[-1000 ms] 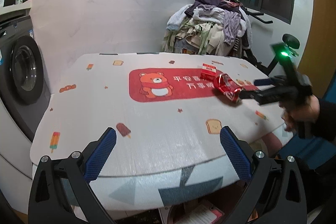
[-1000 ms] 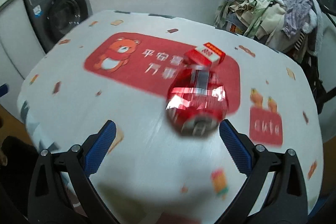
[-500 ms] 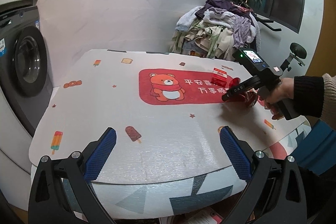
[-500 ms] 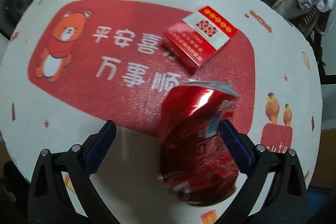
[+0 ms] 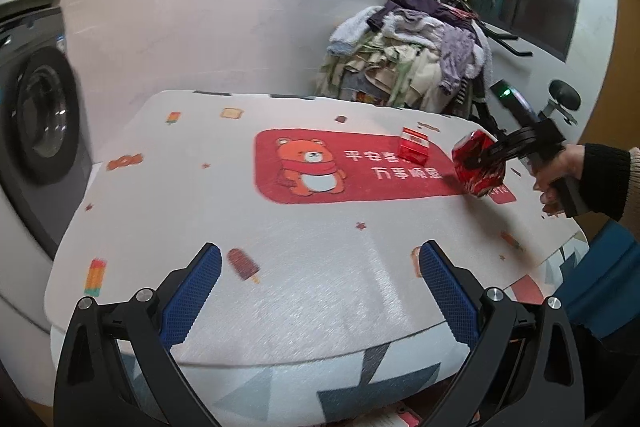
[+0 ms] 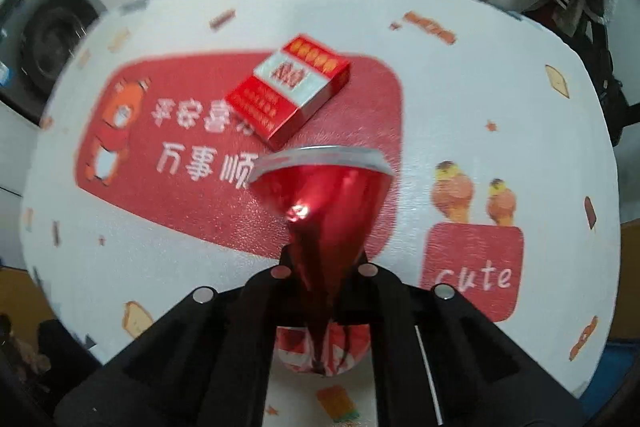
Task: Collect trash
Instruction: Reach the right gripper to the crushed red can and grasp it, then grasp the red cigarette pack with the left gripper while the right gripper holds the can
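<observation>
**Right jaws clamp the crushed can**

The right gripper (image 6: 320, 267) has just closed its jaws, and they now pinch a crushed red can (image 6: 324, 203) between them, squeezing its lower part flat. In the left wrist view the can (image 5: 478, 163) sits near the right edge of the counter (image 5: 280, 291), whether lifted or touching I cannot tell. A red cigarette pack (image 6: 288, 91) lies flat just beyond the can, on the red bear panel of the patterned cover. The left gripper (image 5: 320, 287) hovers over the near edge of the counter, its jaws wide apart with nothing between them. A washing machine (image 5: 36, 115) stands past the left edge, a pile of clothes (image 5: 408, 59) behind the far edge.
</observation>
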Action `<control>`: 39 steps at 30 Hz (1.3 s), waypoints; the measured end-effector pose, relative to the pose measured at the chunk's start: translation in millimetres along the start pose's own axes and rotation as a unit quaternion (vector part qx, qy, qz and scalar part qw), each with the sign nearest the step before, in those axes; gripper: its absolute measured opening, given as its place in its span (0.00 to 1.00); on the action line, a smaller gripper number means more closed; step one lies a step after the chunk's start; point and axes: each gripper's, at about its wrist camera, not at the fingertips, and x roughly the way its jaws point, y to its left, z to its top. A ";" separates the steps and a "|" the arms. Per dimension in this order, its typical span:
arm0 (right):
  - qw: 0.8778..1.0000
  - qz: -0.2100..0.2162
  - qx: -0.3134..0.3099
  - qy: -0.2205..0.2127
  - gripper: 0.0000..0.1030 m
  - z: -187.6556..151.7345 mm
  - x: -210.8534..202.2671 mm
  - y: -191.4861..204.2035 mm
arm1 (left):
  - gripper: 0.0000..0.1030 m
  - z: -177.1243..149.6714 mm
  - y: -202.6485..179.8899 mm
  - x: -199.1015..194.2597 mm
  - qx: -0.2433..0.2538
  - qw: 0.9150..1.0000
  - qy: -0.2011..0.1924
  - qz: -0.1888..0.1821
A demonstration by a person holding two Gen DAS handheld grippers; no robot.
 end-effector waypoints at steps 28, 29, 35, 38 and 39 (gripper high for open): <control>0.964 -0.003 0.123 -0.235 0.08 -127.3 -72.1 -90.2 | 0.84 148.6 -198.6 351.1 0.162 0.971 0.172 -0.025; 0.964 -0.002 0.125 -0.236 0.08 -129.6 -73.4 -91.7 | 0.82 145.6 -199.6 357.9 0.161 0.970 0.183 -0.020; 0.962 0.008 0.130 -0.241 0.08 -139.2 -81.6 -87.5 | 0.52 131.9 -187.3 348.5 0.142 0.970 0.195 -0.041; 0.963 0.010 0.125 -0.240 0.08 -143.4 -84.6 -79.0 | 0.52 124.2 -181.9 316.0 0.152 0.970 0.183 -0.056; 0.963 0.014 0.124 -0.240 0.08 -144.8 -85.9 -75.2 | 0.52 122.0 -179.8 306.4 0.153 0.970 0.182 -0.058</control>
